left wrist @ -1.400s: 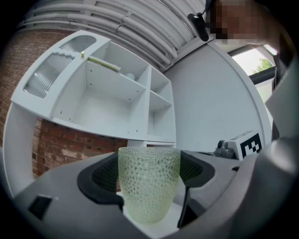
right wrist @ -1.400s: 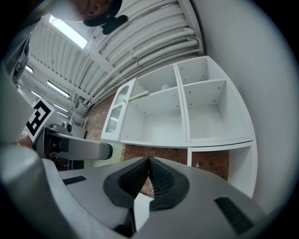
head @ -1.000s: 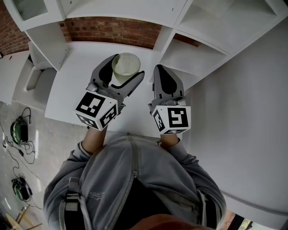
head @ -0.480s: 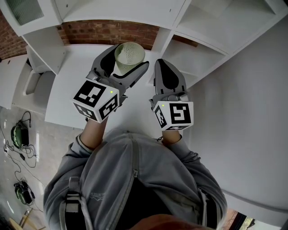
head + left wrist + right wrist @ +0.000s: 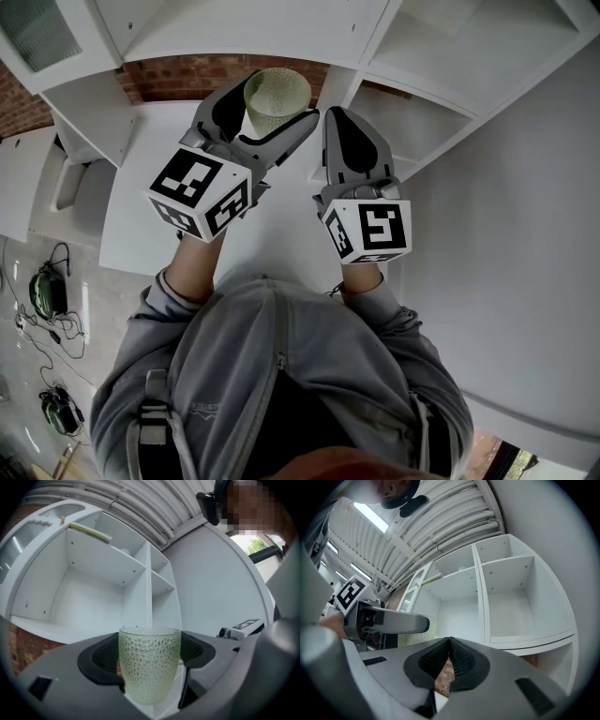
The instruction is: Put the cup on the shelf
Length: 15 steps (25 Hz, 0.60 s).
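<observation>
Grey fabric of the person's hooded top (image 5: pixel 272 375) fills the bottom of the head view, and both forearms reach forward from it over the white worktop (image 5: pixel 131 216). The right gripper (image 5: pixel 337 120) is just beside the left, its jaws pressed together with nothing between them. The left gripper (image 5: pixel 269 105) has its jaws spread wide and clamped on the pale green, dimpled cup (image 5: pixel 277 92), which stands upright between the pads with its rim above them. Over the last second both grippers have risen and travelled away from the body. The cup hung over the middle of the worktop then. It now hangs over the worktop's back edge, in front of the brick wall (image 5: pixel 178 73) and just below the white shelf (image 5: pixel 412 127). The grip looks unchanged through that move. In the left gripper view the shelf's open compartments sit ahead of and above the cup, with an upright divider rising straight behind its rim. The carry appears well under way, but the cup is not yet on any board. It likely needs more lift and a shift to one side of that divider before it can be set down.
</observation>
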Available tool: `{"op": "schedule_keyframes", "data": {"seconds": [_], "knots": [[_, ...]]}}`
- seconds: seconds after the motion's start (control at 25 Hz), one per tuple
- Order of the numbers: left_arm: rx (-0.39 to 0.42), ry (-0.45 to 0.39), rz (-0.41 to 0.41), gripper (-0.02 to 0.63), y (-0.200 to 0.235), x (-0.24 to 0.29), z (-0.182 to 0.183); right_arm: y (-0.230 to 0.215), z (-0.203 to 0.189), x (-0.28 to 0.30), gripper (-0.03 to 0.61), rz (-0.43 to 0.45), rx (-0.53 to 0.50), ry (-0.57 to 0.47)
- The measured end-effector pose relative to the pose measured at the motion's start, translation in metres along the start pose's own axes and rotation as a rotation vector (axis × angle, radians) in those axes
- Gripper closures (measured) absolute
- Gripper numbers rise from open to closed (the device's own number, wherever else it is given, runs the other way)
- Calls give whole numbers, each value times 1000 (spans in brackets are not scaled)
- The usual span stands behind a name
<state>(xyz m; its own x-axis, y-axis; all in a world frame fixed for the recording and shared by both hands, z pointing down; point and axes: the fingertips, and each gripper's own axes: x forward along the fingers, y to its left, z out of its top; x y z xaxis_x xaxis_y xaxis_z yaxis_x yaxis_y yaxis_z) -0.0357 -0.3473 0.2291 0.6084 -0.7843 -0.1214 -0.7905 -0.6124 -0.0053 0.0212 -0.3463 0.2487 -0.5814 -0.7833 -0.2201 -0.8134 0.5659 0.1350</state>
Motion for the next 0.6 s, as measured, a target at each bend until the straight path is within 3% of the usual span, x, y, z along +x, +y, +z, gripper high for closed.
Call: {"op": "schedule_keyframes", "data": {"seconds": [0.6], "knots": [[43,-54,-57,233,14,38,51,-23,41,26,551,-14,-78,-64]]}}
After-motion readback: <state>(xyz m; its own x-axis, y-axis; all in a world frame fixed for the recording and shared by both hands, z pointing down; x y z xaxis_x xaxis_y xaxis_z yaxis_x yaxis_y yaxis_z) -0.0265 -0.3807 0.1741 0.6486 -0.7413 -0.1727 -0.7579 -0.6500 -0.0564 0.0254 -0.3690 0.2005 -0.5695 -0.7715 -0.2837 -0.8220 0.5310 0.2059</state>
